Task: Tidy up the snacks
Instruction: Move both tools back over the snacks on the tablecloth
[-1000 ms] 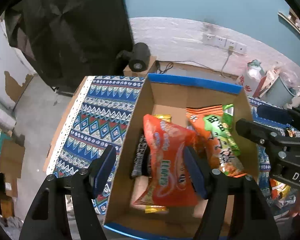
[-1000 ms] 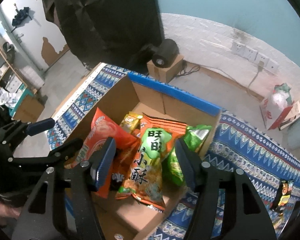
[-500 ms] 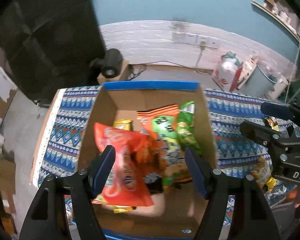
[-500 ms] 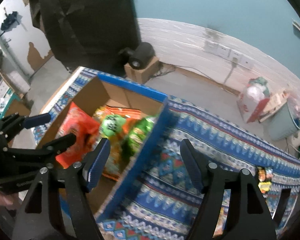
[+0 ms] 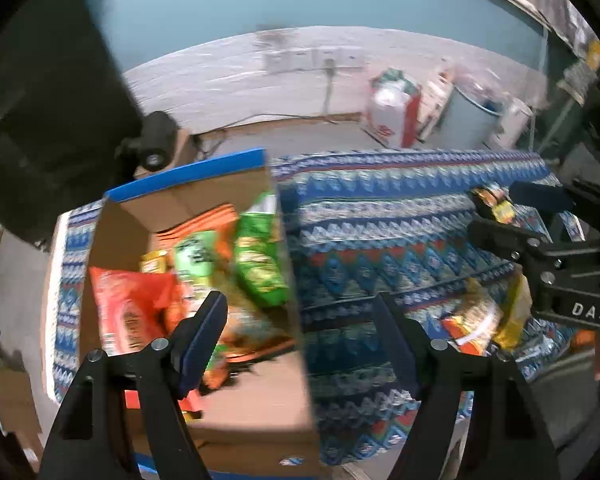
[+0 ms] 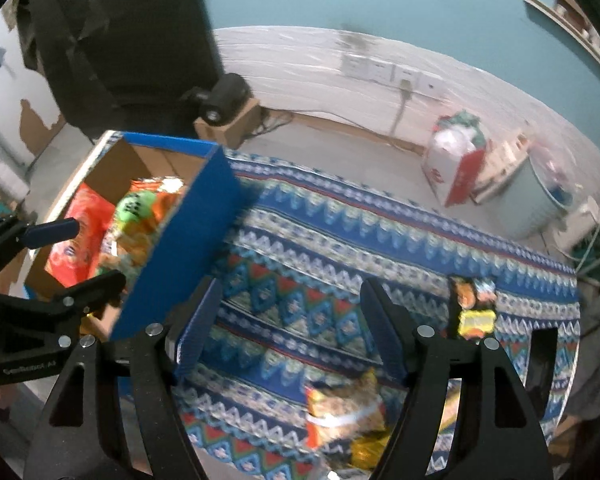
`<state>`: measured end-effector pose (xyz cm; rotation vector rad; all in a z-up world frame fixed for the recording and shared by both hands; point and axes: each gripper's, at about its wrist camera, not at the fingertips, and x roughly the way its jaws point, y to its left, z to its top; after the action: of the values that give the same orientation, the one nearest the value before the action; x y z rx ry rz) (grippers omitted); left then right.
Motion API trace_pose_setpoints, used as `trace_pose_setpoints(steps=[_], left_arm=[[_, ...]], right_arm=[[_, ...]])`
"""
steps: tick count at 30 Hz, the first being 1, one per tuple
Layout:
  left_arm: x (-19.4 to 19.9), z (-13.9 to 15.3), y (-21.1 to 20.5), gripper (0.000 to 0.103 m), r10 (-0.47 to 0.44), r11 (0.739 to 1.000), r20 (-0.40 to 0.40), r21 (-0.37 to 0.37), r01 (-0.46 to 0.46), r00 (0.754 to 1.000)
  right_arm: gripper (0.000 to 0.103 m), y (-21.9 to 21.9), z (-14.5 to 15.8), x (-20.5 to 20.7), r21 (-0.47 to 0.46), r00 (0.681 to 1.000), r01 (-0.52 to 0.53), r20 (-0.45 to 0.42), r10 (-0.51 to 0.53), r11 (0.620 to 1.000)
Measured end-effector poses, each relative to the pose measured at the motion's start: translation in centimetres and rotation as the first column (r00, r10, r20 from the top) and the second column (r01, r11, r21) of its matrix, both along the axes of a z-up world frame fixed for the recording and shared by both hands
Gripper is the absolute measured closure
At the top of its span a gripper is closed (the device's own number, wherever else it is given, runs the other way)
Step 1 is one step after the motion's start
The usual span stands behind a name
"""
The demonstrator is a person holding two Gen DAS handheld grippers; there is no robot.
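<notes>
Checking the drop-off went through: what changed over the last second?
Both grippers swung away from the cardboard box toward the loose snack packs on the patterned cloth. Left gripper and right gripper have just been opening, nothing between the jaws. The red bag and green bags stay in the box.

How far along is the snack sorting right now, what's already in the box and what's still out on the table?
Done: the cardboard box already holds several bags, including a red bag and a green bag. In hand: nothing; the left tool and right tool are both open and empty. Left: an orange bag and a small packet still lie on the patterned cloth.
</notes>
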<state>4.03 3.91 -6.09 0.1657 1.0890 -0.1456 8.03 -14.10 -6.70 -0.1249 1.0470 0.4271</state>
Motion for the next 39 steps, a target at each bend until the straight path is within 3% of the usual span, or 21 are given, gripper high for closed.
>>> trace_pose_setpoints(steps=[17, 29, 39], left_arm=[[-0.2, -4.0, -10.0, 0.026, -0.211, 0.977, -0.111, -0.018, 0.211, 0.971], [-0.7, -9.1, -15.5, 0.026, -0.340, 0.940, -0.217, -0.062, 0.335, 0.915], [-1.2, -12.3, -18.1, 0.026, -0.399, 0.915, -0.287, -0.058, 0.400, 0.871]], right_arm=[[0.030, -11.2, -4.0, -1.5, -0.048, 0.978, 0.185, -0.088, -0.189, 0.981], [0.030, -17.3, -8.3, -2.0, -0.059, 0.926, 0.315, -0.198, -0.321, 0.947], [0.030, -19.5, -10.9, -1.9, -0.076, 0.892, 0.364, -0.257, -0.371, 0.928]])
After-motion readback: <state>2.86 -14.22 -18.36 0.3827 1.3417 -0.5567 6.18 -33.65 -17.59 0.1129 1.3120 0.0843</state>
